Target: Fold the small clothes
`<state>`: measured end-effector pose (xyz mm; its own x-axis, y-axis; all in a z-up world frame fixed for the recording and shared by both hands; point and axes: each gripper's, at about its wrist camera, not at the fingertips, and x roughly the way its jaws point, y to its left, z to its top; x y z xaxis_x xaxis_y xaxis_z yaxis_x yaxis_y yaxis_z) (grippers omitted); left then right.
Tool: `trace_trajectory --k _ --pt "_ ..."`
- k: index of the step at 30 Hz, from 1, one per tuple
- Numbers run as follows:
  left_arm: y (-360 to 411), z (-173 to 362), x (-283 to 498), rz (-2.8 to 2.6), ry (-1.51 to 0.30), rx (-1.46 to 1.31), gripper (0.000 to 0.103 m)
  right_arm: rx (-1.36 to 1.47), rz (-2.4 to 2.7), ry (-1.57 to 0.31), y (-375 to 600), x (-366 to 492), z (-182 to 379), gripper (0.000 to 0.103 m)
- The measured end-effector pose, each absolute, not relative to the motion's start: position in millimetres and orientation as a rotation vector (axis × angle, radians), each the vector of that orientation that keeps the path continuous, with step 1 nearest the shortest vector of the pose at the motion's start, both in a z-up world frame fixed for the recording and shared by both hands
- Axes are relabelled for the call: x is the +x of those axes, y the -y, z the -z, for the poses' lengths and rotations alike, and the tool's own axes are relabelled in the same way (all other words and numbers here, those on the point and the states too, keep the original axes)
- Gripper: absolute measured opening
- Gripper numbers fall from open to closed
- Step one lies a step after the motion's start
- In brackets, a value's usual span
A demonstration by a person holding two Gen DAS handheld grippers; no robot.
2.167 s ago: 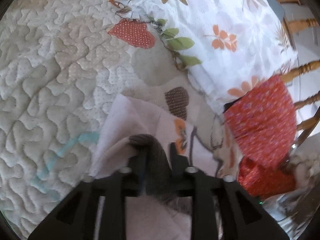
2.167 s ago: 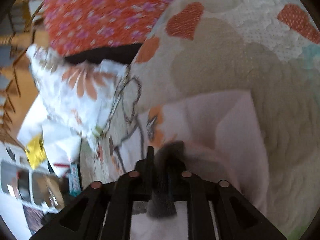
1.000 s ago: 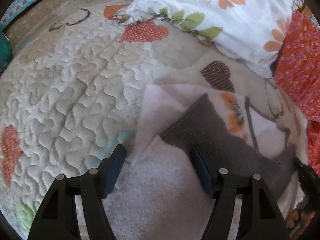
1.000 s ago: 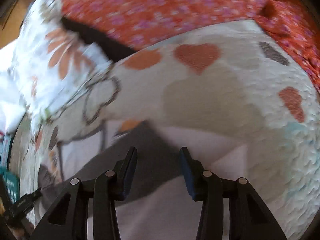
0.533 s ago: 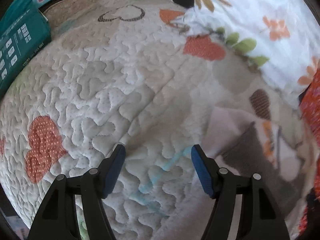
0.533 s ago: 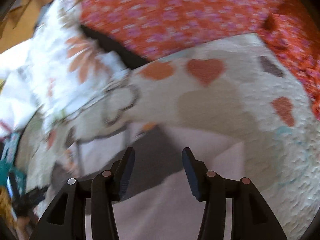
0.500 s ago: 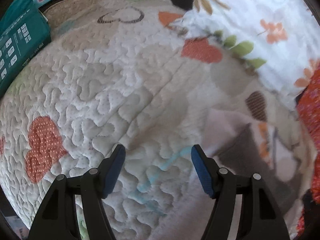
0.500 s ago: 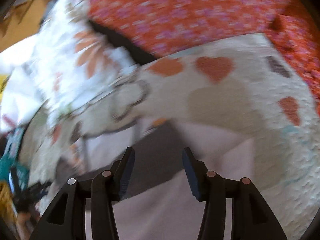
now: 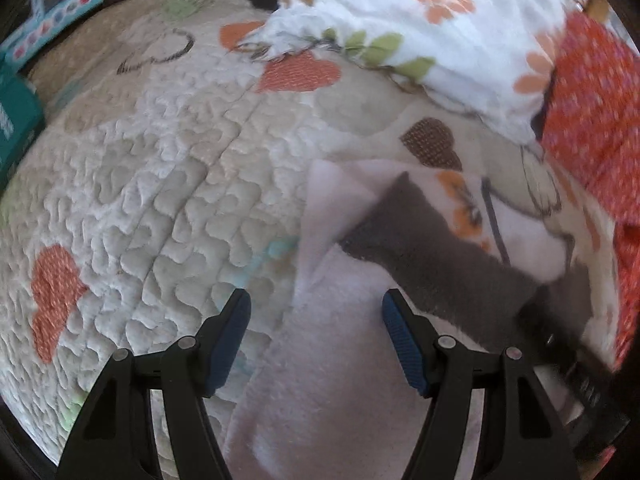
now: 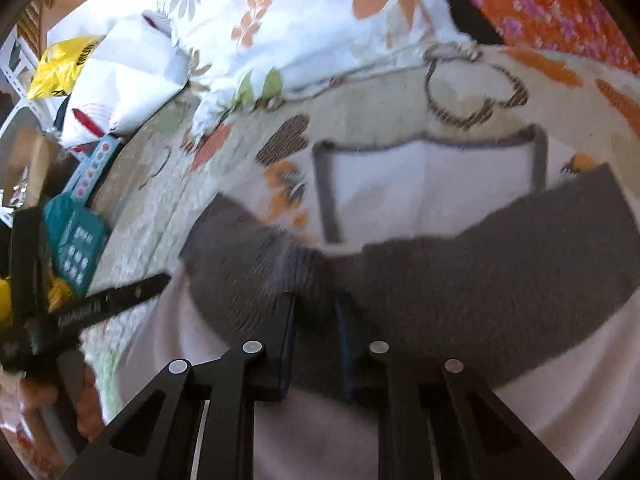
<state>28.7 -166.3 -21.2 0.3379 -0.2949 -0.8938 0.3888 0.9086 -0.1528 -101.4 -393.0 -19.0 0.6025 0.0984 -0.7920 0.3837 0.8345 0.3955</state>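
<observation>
Risk: the right gripper [image 10: 314,320] looked pinched on only a thin ridge of the grey waistband [image 10: 440,264]; a fast pull could slip it free or drag the whole pale fleece garment [image 9: 340,380] across the quilted bedspread [image 9: 140,200]. Its jaws had just been closing, fabric between them. Left gripper [image 9: 316,320] was spread wide above the garment's edge, holding nothing.

Quilt [image 9: 168,184]: cream, stitched in squiggles, with orange and brown hearts; garment [image 9: 340,380]: pale pink with a dark grey band [image 10: 480,280]; pillow [image 9: 420,20]: white with orange flowers and green leaves; cloth [image 9: 592,120]: orange-red with small purple flowers; box [image 9: 16,128]: teal.
</observation>
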Motion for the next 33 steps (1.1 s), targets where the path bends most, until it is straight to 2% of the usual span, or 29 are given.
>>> trace_trajectory --k 3,6,9,11,13,21,22,23,25,30,33 --pt "174 20 23 0.449 -1.100 0.153 0.067 0.292 0.439 -0.925 385 -102 5 0.018" --pt "178 18 16 0.463 -1.077 0.187 0.067 0.325 0.463 -0.924 401 -117 0 0.018" --pt "183 20 11 0.474 -1.054 0.257 0.069 0.388 0.511 -0.905 424 -138 -15 0.028" --pt "183 23 9 0.476 -1.048 0.276 0.072 0.420 0.534 -0.895 438 -156 -27 0.043" --pt "179 27 10 0.480 -1.060 0.270 0.076 0.467 0.552 -0.897 454 -178 -35 0.050" --pt "155 46 21 0.482 -1.179 0.100 0.083 0.643 0.556 -0.966 493 -253 -17 0.050" --pt "155 47 21 0.478 -1.181 0.095 0.083 0.657 0.532 -0.973 491 -257 -12 0.048" --pt "155 47 21 0.473 -1.182 0.093 0.083 0.652 0.512 -0.989 487 -260 -7 0.024" --pt "157 47 20 0.463 -1.177 0.097 0.084 0.619 0.514 -1.016 481 -263 -5 0.004" --pt "160 47 16 0.430 -1.143 0.157 0.089 0.469 0.676 -1.107 477 -288 -6 0.000" --pt "164 46 14 0.417 -1.116 0.212 0.091 0.504 0.755 -1.197 492 -314 15 0.001"
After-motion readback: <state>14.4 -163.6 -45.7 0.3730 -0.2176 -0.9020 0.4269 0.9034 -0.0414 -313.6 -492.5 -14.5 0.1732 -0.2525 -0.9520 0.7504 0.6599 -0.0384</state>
